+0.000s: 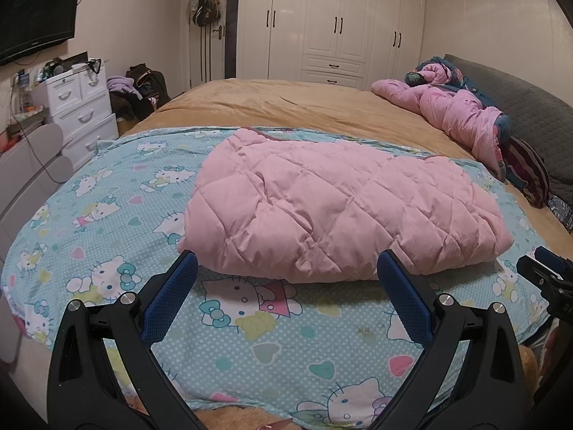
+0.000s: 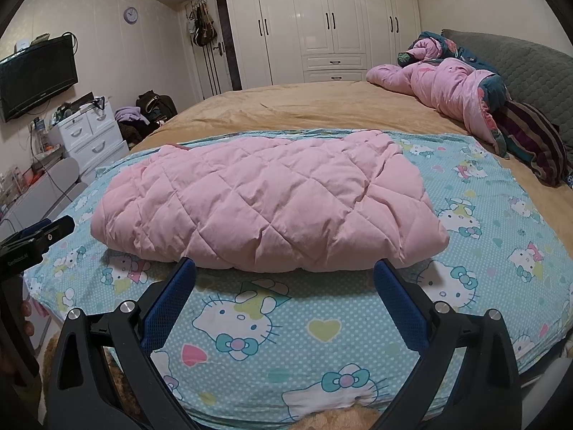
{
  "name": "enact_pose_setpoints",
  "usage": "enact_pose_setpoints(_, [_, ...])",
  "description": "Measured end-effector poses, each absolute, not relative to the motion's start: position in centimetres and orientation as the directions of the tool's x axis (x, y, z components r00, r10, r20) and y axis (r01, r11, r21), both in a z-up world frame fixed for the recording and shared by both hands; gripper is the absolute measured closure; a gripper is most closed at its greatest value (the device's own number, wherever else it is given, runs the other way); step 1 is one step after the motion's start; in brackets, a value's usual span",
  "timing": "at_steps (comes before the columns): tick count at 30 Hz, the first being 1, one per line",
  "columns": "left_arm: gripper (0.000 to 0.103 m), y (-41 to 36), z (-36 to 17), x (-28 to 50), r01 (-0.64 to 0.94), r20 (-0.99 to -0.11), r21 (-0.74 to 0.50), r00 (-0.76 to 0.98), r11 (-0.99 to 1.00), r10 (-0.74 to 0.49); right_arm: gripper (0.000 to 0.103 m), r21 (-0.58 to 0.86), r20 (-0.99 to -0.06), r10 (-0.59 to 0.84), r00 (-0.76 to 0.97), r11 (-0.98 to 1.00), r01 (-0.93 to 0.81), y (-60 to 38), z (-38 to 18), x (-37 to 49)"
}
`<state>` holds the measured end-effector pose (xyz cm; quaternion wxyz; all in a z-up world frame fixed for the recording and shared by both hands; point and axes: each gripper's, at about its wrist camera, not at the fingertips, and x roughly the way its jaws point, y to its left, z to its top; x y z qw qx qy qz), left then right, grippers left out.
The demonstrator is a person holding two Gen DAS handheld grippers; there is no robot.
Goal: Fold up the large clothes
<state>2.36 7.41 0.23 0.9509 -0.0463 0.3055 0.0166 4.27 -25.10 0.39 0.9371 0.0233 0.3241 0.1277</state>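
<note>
Both my tongs spread and empty, pink quilted jacket folded on the bed.

My left tongs point(image 1: 287, 263) stand spread wide with nothing between the blue pads point(image 1: 168, 301), hovering just short of the near edge of the pink quilted jacket point(image 1: 333, 211). My right tongs point(image 2: 284, 270) are likewise spread and empty, at the same near edge. The jacket lies folded into a puffy bundle on the cartoon-cat sheet point(image 2: 322, 340), which covers the near end of the bed point(image 2: 304, 107). A second pink padded garment point(image 2: 447, 86) sits crumpled well apart, near the grey headboard point(image 2: 530, 64).
</note>
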Motion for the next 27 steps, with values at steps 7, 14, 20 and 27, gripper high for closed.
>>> enact_pose_setpoints(7, [0.009,7.6,0.1,2.4,-0.05,-0.585,-0.078,0.811,0.996,-0.006,0.004,0.124,-0.605,0.251,0.756,0.967,-0.221,-25.1,0.4,4.3])
enact_pose_setpoints(14, [0.009,7.9,-0.4,2.5,-0.045,-0.606,-0.102,0.795,0.994,-0.026,0.004,0.122,-0.604,0.243,0.759,0.969,-0.214,-25.4,0.4,4.1])
enact_pose_setpoints(20, [0.009,9.5,-1.5,2.8,-0.087,-0.633,-0.115,0.774,0.99,-0.006,0.004,0.16,-0.617,0.22,0.755,0.975,-0.154,-27.8,-0.1,4.3])
enact_pose_setpoints(27, [0.009,20.9,-3.8,6.0,-0.331,-0.699,-0.086,0.692,0.94,0.18,0.004,0.22,-0.672,-0.112,0.732,0.914,0.342,-45.7,-3.4,2.5])
